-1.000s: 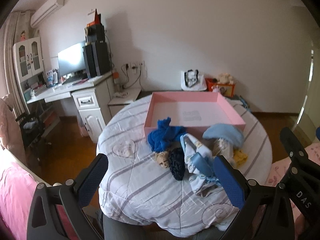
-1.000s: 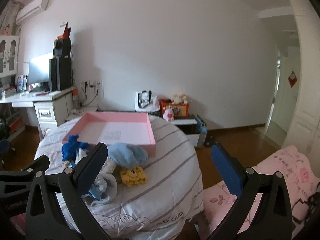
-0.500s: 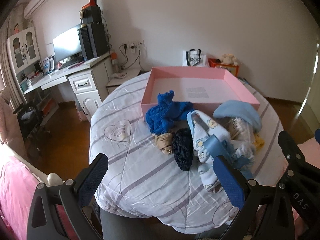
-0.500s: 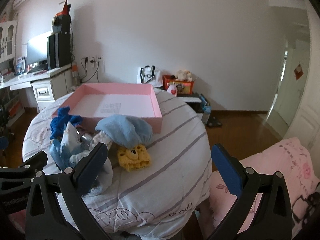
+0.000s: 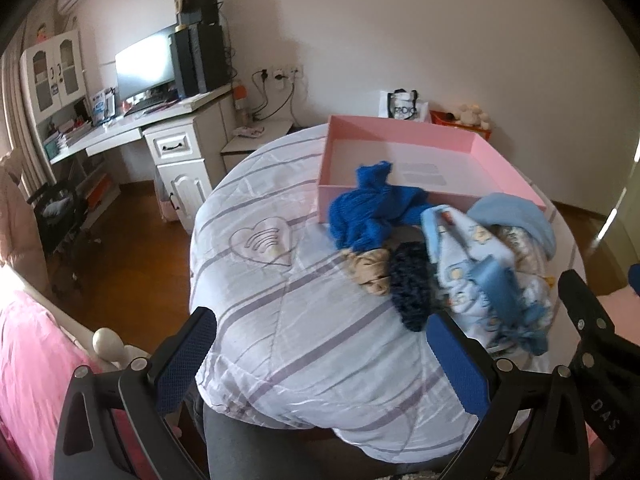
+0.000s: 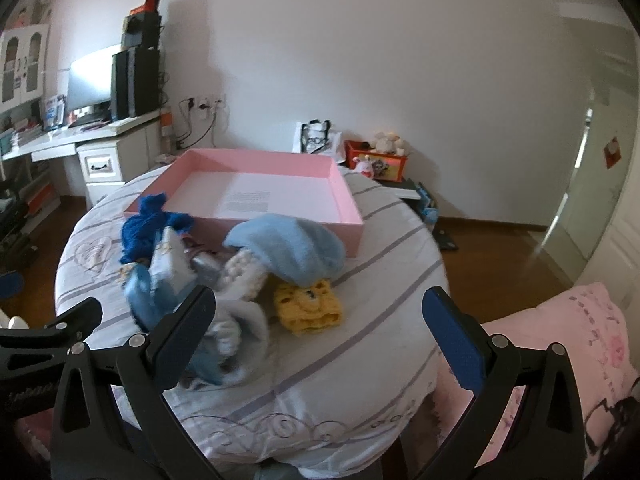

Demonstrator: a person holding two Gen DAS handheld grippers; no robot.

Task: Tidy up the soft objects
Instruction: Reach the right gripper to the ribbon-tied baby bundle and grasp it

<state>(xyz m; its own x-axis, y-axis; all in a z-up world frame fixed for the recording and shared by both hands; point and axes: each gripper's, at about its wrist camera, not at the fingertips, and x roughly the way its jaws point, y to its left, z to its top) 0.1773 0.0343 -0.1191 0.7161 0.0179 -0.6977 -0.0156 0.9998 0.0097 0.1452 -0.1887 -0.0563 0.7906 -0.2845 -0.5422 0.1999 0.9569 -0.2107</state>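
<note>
Pink cardboard tray, shallow and open-topped, is sitting at the far side of the round quilt-covered desk; its near wall is partly hiding behind the heap of soft goods. Royal-blue knit is draping against that wall. Beige item and dark navy knit are lying in front, touching. Printed baby garment and pale blue fleece are overlapping; what is lying beneath them is hard to make out. Yellow crocheted piece is sitting at the heap's right edge. Left gripper is hovering with fingers spread wide, holding nothing, over bare quilt near the desk's front edge. Right gripper is likewise spread and holding nothing, its left finger covering part of the garment.
</note>
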